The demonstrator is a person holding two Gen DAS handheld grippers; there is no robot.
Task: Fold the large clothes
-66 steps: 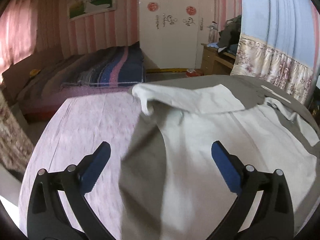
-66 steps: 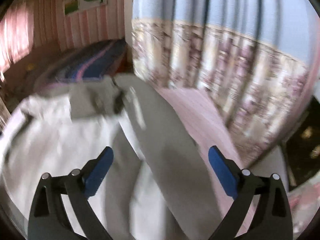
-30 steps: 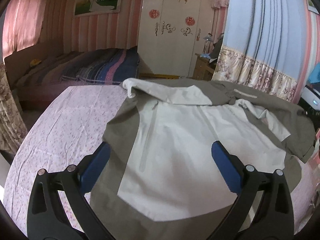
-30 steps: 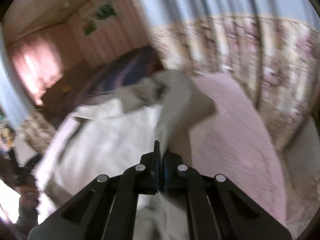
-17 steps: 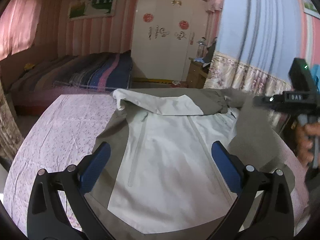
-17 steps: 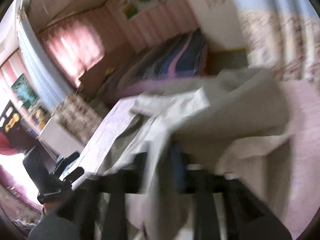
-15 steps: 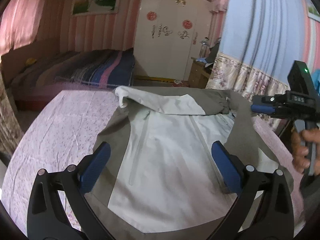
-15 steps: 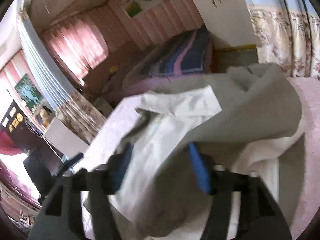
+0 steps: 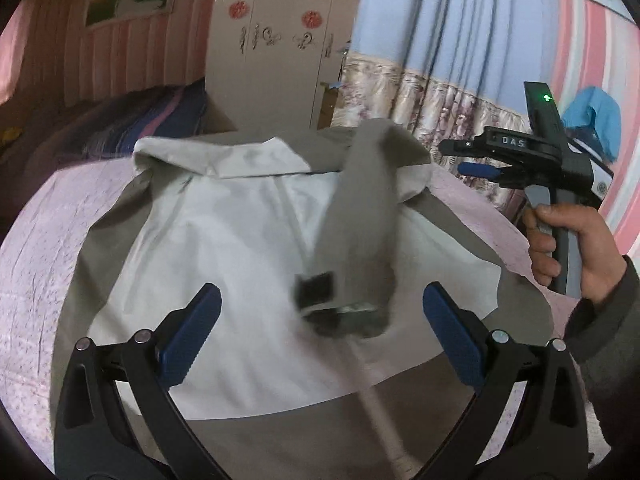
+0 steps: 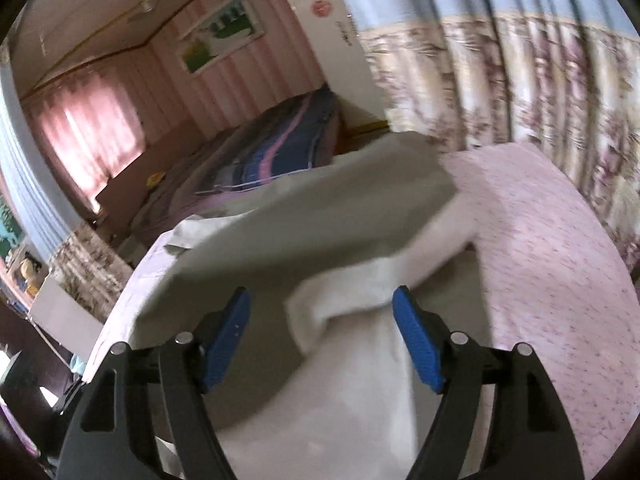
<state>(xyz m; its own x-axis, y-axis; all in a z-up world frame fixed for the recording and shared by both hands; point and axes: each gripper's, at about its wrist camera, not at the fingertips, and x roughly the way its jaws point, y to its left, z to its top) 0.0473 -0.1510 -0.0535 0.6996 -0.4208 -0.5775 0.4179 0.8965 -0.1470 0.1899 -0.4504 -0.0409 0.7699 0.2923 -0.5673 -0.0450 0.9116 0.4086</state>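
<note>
A large olive and pale grey jacket [image 9: 224, 248] lies spread on a pink floral table cloth [image 9: 36, 248], collar at the far end. Its right sleeve [image 9: 360, 216] lies folded across the body, cuff near the middle. My left gripper [image 9: 320, 324] is open and empty above the jacket's lower part. My right gripper [image 10: 322, 332] is open and empty over the jacket [image 10: 304, 248]; it also shows in the left wrist view [image 9: 480, 160], held off the table's right side, above the cloth.
A bed with a striped blanket [image 9: 132, 120] stands beyond the table. A white wardrobe [image 9: 276, 44] and floral curtains [image 9: 440, 108] are at the back and right. Bare cloth [image 10: 552, 240] lies right of the jacket.
The right gripper carried the right sleeve over the jacket body, opened and let it go. The sleeve now lies across the front. The left gripper stayed open.
</note>
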